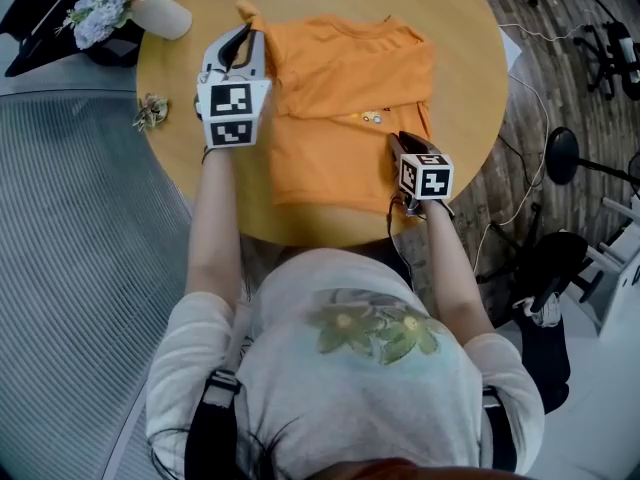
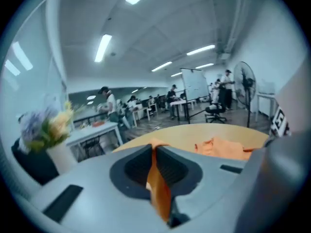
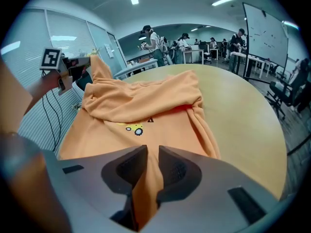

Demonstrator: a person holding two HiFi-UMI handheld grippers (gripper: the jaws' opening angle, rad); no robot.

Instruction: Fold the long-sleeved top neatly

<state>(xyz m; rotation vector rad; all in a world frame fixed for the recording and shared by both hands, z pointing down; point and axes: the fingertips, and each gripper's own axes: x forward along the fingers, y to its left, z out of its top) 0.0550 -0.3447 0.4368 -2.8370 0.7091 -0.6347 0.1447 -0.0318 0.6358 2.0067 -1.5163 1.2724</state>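
Observation:
An orange long-sleeved top lies partly folded on the round wooden table. My left gripper is raised at the top's far left edge and is shut on a pinch of the orange cloth, a tip of which pokes out past the jaws. My right gripper rests at the near right edge and is shut on the hem. In the right gripper view the top shows a small printed motif, and the left gripper holds its lifted corner at the left.
A white vase of flowers stands at the table's far left, with a small trinket near the left rim. Tripods and cables crowd the floor on the right. People and desks fill the office behind.

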